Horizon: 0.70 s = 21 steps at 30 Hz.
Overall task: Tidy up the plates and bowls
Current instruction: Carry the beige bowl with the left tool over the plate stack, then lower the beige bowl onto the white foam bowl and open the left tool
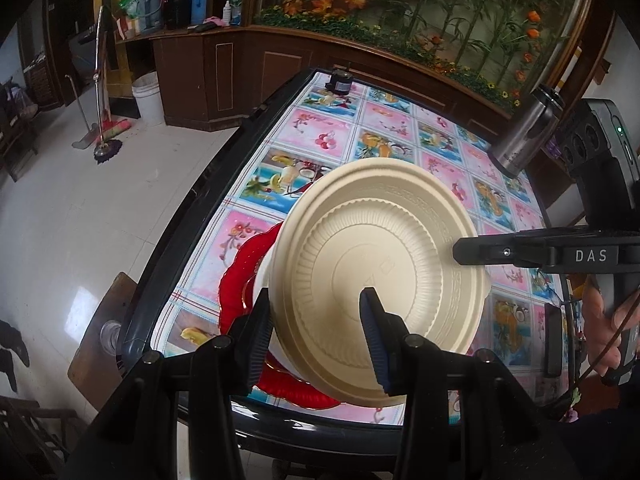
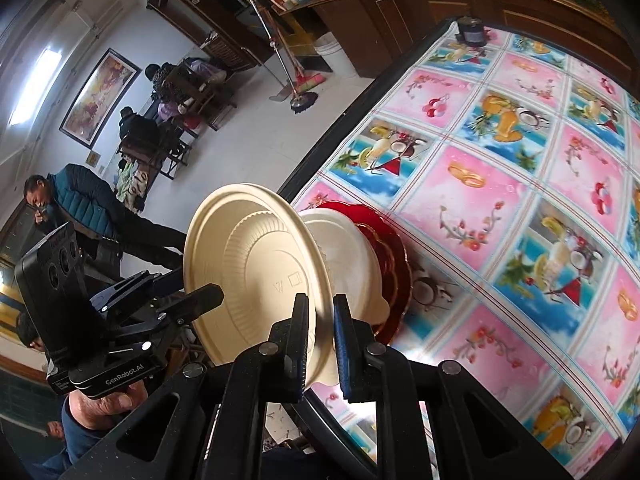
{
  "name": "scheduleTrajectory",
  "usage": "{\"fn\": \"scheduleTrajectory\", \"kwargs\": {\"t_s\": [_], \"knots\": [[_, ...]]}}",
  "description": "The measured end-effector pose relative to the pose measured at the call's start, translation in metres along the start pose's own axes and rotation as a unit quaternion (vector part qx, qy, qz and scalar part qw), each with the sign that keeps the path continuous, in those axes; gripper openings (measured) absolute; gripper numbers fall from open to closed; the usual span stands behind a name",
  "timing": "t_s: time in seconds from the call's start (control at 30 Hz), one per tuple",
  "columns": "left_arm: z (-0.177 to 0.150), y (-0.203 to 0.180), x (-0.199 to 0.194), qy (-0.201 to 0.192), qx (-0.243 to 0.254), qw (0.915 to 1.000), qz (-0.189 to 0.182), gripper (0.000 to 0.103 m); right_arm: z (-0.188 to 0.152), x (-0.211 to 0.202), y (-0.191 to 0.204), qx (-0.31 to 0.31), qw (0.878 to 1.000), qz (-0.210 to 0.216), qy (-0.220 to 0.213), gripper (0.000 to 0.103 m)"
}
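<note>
While both hand-held grippers hold it off the worktop [image 1: 400, 128], the cream bowl [image 1: 376, 276] hangs upside down, its ribbed base turned toward the cameras. The left hand-held gripper [image 1: 316, 320] straddles the bowl's wall, 1 finger outside on the left and the other pressed against the underside, jaws partly closed on it. The right hand-held gripper [image 2: 322, 344] pinches the thin rim at the opposite edge, jaws almost together with the rim between the blue pads [image 2: 344, 344]. In the left wrist view the right one comes in from the right edge, with part of a hand [image 1: 600, 328] below it.

Just beneath the raised bowl sits a second cream bowl [image 2: 352, 264], also inverted, resting on a red scalloped plate [image 2: 394, 264] near the worktop's near-left corner. The worktop carries a glossy cloth of pink and blue fruit squares. A steel flask [image 1: 524, 132] stands toward the far right, and a small dark object [image 1: 339, 80] sits at the far edge. Beyond lie a white tiled floor, a mop [image 1: 108, 148] and a white bucket [image 1: 148, 96].
</note>
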<state>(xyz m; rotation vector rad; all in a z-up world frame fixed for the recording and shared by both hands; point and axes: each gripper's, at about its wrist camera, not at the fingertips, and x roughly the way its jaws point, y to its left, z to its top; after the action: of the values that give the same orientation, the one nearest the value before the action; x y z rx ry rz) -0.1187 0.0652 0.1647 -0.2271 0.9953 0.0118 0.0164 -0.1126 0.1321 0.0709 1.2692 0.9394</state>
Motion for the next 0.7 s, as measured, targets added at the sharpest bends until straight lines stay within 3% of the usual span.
{"fn": "scheduleTrajectory", "kwargs": {"t_s": [0.7], "knots": [[-0.008, 0.028, 0.046, 0.044, -0.021, 0.9986, -0.021, 0.041, 0.01, 0.049, -0.011, 0.02, 0.998, -0.032, 0.042, 0.014]]}}
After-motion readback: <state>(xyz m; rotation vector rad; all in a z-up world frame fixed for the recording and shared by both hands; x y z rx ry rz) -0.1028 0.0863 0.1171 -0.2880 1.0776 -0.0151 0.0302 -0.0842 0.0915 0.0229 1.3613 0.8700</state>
